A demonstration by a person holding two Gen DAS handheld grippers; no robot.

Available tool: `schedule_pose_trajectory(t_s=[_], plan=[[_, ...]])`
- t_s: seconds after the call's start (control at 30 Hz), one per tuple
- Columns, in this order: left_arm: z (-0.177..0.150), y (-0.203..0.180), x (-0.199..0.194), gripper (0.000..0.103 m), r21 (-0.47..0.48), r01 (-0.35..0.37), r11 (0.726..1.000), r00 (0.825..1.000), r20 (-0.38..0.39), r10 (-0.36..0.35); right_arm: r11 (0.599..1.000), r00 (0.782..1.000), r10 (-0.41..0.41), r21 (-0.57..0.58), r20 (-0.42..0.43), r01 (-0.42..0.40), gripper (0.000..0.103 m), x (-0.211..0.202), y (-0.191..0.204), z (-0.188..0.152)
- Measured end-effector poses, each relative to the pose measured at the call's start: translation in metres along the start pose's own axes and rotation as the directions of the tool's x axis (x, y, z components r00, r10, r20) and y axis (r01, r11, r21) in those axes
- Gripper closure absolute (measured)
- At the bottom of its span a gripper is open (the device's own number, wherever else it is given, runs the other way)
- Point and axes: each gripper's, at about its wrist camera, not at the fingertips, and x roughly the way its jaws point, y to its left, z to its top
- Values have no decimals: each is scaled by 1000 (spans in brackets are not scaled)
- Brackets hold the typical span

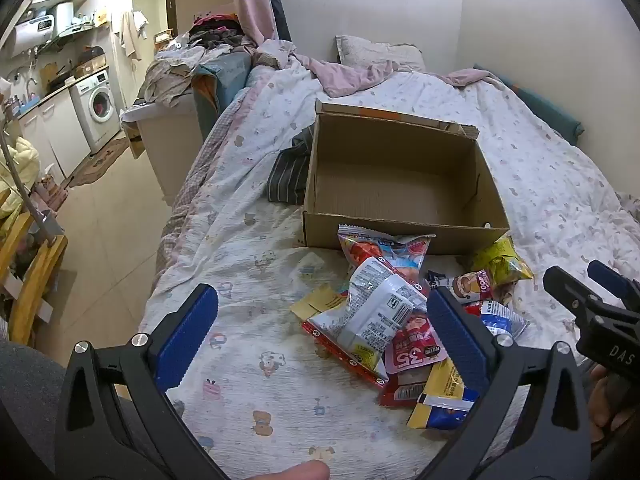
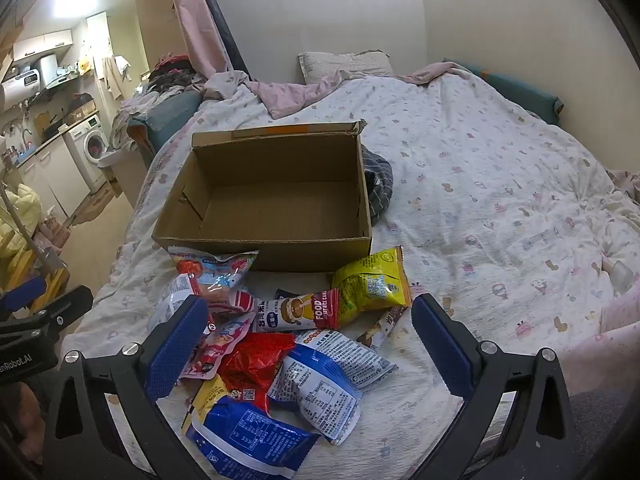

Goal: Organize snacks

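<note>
Left gripper (image 1: 318, 332): I see its jaws spread wide, gripping nothing.
Right gripper (image 2: 310, 344): likewise spread, empty.
Snack packets (image 2: 280, 336): heaped on the bedspread (image 2: 480, 208) before the cardboard box (image 2: 264, 246).
Right view only: yellow packet (image 2: 372, 282) whole.
Cut off: blue packet (image 2: 248, 436), behind a finger.

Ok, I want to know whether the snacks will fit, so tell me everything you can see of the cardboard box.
The cardboard box is plain brown corrugated card, rectangular, open at the top and empty. Its top edges look torn, with an orange strip along the far rim. It sits upright on the patterned bedspread. A red and blue snack packet lies against its near wall, and striped dark cloth lies against one side wall.
</note>
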Motion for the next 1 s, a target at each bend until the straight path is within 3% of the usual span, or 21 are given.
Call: schedule_pose_trajectory(t_s=[1.0], plan=[[-2,2,3,0,-11,10,1000,1000,-8,-10,1000,1000,-5,-8,2,5,0,0,1,0]])
